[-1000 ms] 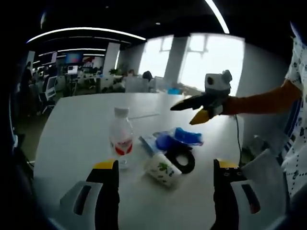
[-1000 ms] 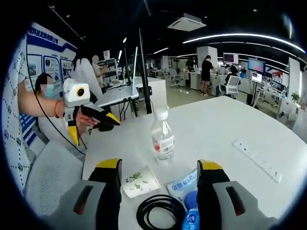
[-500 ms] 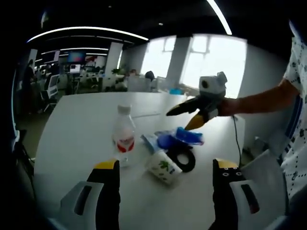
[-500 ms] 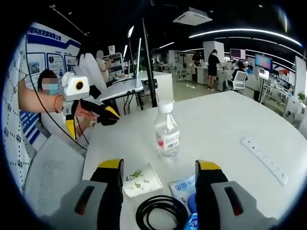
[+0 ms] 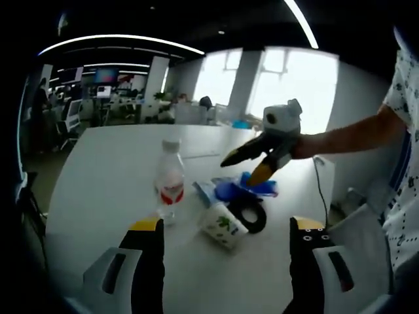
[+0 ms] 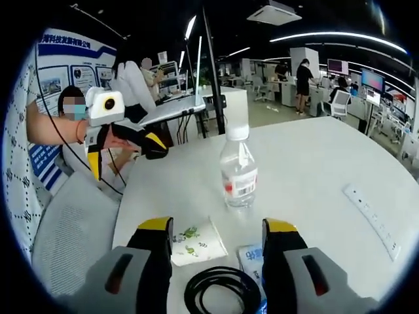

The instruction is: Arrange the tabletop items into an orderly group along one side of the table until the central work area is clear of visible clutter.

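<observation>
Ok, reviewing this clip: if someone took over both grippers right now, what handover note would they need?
Left gripper: open, holding nothing, low over the near side of the white table.
Right gripper: open, holding nothing, above the clutter.
Items: water bottle upright near mid-table; paper cup on its side; black cable coil beside the cup; blue packets next to the coil. A white power strip lies apart from them.
Done: nothing gripped; the pile sits in the middle area.
Left: move every item to one side in a neat group.

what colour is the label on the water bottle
Red and white on the water bottle, clearest in the left gripper view.
</observation>
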The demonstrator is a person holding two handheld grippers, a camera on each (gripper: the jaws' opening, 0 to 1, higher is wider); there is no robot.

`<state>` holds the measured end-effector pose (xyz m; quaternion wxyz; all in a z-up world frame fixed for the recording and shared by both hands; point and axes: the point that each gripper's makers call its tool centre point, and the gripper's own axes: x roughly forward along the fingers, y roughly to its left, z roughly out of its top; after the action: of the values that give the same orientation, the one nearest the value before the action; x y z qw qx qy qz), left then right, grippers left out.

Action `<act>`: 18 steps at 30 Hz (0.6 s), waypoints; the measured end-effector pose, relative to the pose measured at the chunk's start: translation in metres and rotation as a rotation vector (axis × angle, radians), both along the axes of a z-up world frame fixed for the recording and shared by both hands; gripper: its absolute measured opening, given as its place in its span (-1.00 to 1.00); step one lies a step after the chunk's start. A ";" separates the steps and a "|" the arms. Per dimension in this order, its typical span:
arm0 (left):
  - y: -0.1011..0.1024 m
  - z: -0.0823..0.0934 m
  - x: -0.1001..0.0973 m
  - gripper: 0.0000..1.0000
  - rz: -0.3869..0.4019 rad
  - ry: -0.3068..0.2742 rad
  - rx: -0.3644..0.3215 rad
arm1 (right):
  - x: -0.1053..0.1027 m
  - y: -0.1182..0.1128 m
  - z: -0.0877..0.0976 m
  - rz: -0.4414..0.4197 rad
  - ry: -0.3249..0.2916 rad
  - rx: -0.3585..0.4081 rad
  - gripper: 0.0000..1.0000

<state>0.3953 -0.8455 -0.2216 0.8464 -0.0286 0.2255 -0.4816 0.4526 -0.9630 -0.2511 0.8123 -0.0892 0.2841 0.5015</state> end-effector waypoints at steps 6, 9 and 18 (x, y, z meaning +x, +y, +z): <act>0.002 -0.001 0.000 0.48 0.005 0.003 -0.001 | 0.000 0.005 -0.009 0.028 0.023 -0.017 0.03; 0.002 -0.002 -0.001 0.47 0.005 0.006 -0.001 | 0.000 0.007 -0.011 0.040 0.029 -0.022 0.02; 0.002 -0.004 -0.002 0.46 0.007 0.013 -0.004 | 0.003 0.015 -0.021 0.070 0.046 -0.034 -0.03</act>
<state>0.3933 -0.8430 -0.2261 0.8466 -0.0340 0.2298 -0.4788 0.4551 -0.9483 -0.2717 0.7858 -0.1014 0.3080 0.5266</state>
